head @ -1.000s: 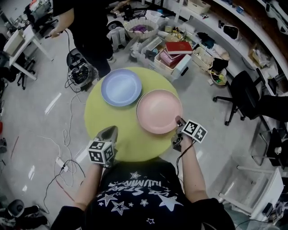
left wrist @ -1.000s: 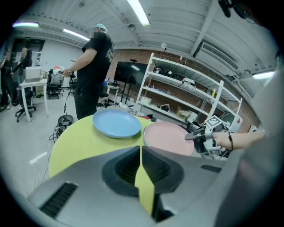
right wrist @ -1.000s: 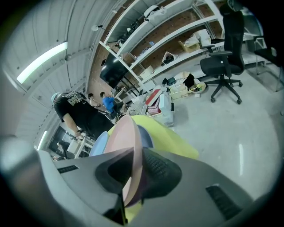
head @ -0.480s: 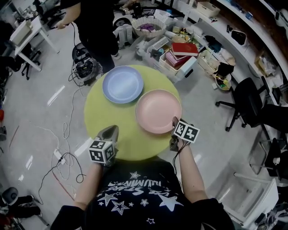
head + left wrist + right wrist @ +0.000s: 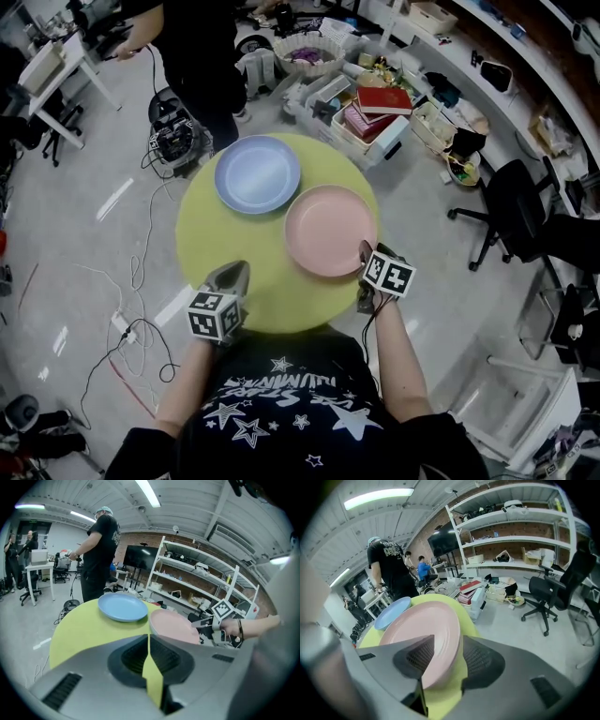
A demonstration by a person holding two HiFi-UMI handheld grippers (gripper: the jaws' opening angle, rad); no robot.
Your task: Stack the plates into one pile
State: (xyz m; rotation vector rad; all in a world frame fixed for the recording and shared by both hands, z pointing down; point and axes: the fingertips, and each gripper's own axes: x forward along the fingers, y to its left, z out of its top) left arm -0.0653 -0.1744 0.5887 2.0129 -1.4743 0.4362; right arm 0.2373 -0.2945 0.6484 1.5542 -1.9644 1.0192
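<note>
**— Where are the plates right now?**

— Both lie flat on the round yellow-green worktop. The blue plate is on the far side. The pink plate is nearer me and to the right. Their rims are just beside each other, and neither plate sits on the other.

**— And your right gripper?**

— My right gripper is at the near right edge of the pink plate. Its fingers have just been opening and now stand wide. The plate's rim is between them, one finger over the inside of the plate and the other outside the rim. There is a gap beside the rim, so I am not squeezing it.

**— The left one?**

— My left gripper is at the near left edge of the worktop and points toward the plates. Its fingers are closed together apart from a thin slit. Only the worktop shows through the slit, and I have hold of nothing.

**— Anyone nearby?**

— A person in dark clothes stands on the floor beyond the worktop, on the blue plate's side.
</note>
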